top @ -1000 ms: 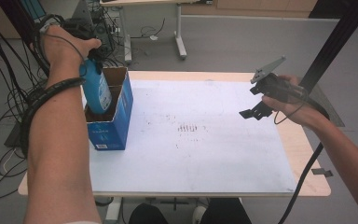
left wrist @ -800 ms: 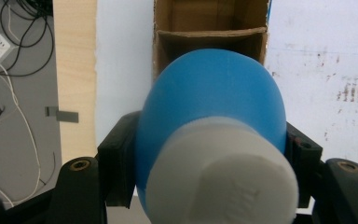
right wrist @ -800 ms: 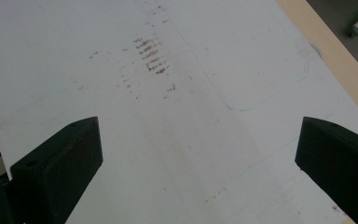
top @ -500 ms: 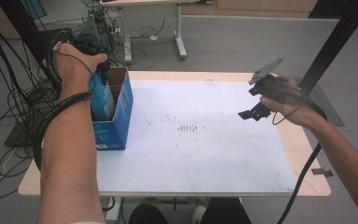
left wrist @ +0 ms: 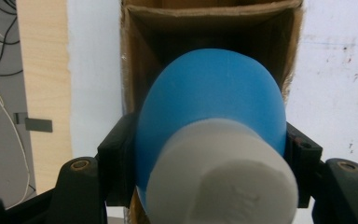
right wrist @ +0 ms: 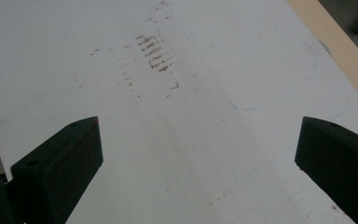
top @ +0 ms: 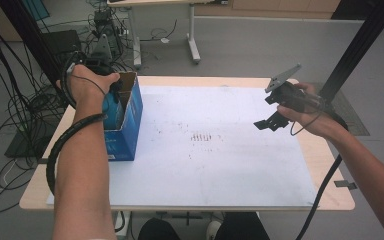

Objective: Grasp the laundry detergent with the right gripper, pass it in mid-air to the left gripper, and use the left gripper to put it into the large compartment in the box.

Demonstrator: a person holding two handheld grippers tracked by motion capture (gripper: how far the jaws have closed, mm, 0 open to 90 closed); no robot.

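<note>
A blue bottle with a white cap is clamped between the two jaws of my left gripper. The bottle hangs bottom-first inside the open top of a blue cardboard box at the table's left edge, and the box's brown inner walls surround it. In the high view the bottle is mostly sunk in the box under the hand. My right gripper hovers above the right side of the white sheet, jaws wide apart with nothing between them.
The white sheet covers most of the wooden table and has brownish marks at its middle. Cables and black equipment crowd the floor to the left. A black post stands at the far right.
My left hand has lowered the blue bottle from above the box down into its opening. The right hand and its gripper have stayed in place.
</note>
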